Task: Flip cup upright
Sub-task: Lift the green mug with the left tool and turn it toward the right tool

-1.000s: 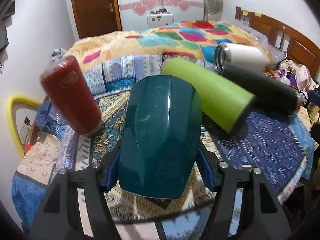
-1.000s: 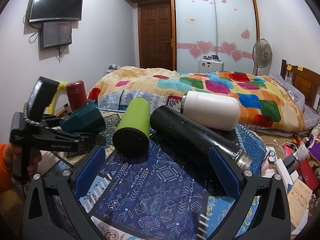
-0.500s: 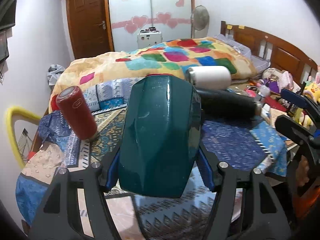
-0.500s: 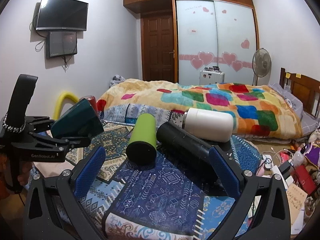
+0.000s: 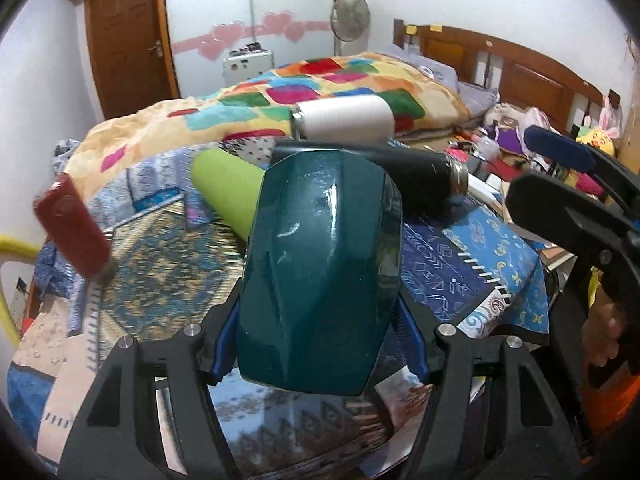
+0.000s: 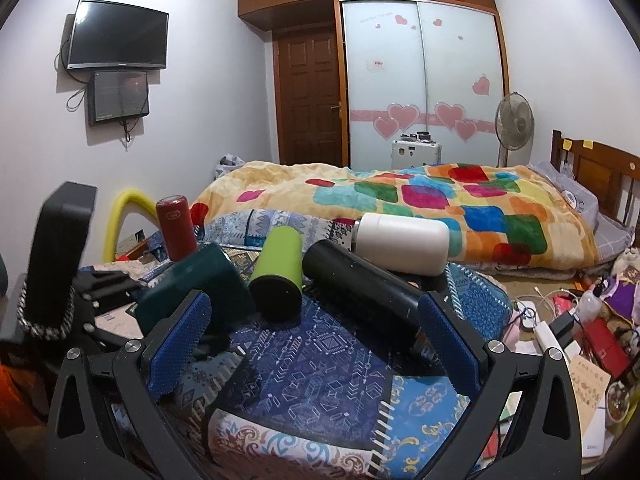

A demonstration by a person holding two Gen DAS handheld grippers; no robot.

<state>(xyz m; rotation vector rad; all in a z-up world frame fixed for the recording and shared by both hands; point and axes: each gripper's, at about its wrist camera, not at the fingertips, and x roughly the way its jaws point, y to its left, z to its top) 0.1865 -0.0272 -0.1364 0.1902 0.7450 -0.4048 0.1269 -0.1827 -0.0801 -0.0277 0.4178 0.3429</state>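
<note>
My left gripper (image 5: pixel 318 340) is shut on a dark teal faceted cup (image 5: pixel 320 272) and holds it above the patterned table cloth (image 5: pixel 168 272), its long axis pointing away from the camera. The teal cup also shows in the right wrist view (image 6: pixel 196 288), tilted, low over the table's left side. My right gripper (image 6: pixel 316 344) is open and empty over the blue cloth near the table's front. Its blue pad shows at the right edge of the left wrist view (image 5: pixel 560 154).
A red bottle (image 6: pixel 176 228) stands upright at the table's far left. A green tumbler (image 6: pixel 278 272), a black flask (image 6: pixel 360 296) and a white bottle (image 6: pixel 400 240) lie on their sides. A bed (image 6: pixel 440 200) stands behind; clutter (image 6: pixel 580 328) covers the floor at right.
The left gripper has carried the teal cup down and to the right, closer to the table and the green tumbler. The right gripper has drawn back a little and stayed open.
</note>
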